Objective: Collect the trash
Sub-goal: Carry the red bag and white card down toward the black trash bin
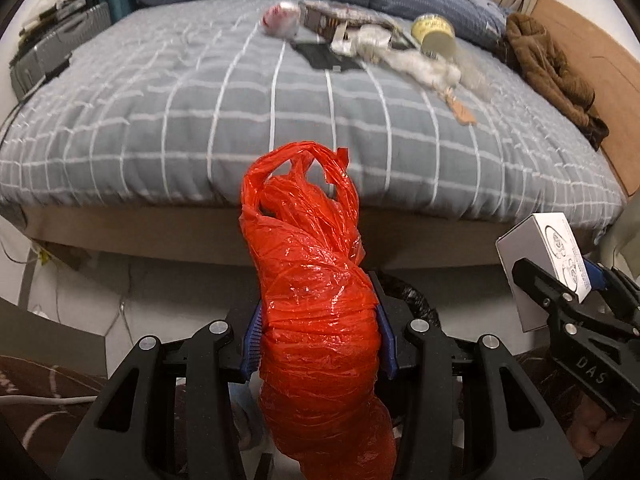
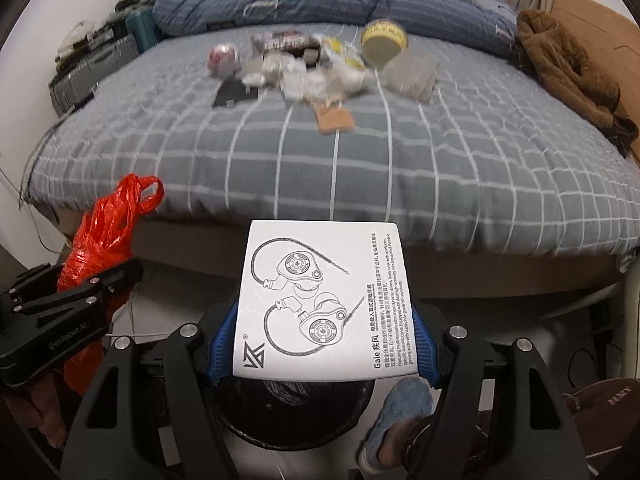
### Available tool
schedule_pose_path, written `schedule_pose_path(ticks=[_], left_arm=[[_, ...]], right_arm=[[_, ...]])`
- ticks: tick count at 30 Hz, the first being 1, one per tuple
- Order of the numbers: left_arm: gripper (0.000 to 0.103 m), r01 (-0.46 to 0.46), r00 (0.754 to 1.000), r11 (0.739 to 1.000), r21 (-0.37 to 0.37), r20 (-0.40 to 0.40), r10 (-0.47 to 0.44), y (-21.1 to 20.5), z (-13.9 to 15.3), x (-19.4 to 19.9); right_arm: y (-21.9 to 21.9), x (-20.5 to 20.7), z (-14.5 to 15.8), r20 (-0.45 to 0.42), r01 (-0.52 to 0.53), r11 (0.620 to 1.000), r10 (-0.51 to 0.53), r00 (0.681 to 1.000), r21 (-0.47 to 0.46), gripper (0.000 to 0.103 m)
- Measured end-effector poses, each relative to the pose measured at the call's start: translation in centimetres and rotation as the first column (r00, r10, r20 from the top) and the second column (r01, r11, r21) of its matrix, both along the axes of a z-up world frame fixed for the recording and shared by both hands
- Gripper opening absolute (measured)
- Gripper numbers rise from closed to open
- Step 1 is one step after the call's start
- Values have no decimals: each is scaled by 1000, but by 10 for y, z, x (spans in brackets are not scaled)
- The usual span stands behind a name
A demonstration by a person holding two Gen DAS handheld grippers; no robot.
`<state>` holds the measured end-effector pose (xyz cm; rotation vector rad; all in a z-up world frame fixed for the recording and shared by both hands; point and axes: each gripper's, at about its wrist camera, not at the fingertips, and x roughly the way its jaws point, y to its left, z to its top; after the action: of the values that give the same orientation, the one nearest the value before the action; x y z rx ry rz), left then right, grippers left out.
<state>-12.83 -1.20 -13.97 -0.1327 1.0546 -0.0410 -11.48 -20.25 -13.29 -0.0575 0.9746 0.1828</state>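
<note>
Gripping a bunched red plastic bag (image 1: 316, 320) in the left tool (image 1: 318, 334) and a white earphone box (image 2: 324, 304) in the right tool (image 2: 324, 344), both off the bed (image 2: 480, 168), likely for binning, more litter (image 2: 316, 72) left there.

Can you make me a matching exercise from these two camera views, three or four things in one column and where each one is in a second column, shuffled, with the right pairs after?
Column one
1. crumpled red plastic bag
2. white cardboard earphone box
3. round yellow-labelled tin
4. brown fleece garment

Column two
A. heaped at the bed's right edge
B. clamped in the right gripper
C. among the litter at the far end of the grey checked bedspread
D. clamped in the left gripper

Pairs: 1-D, 2-B, 3-C, 4-A
</note>
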Motion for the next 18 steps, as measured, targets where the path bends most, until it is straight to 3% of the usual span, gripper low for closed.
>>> schedule_pose_path(ticks=[18], left_arm=[[44,31,992,999,10,-125,-30,3,-74,14]], right_arm=[[15,13,-75,-177,-12,999,6,984,-35,67]])
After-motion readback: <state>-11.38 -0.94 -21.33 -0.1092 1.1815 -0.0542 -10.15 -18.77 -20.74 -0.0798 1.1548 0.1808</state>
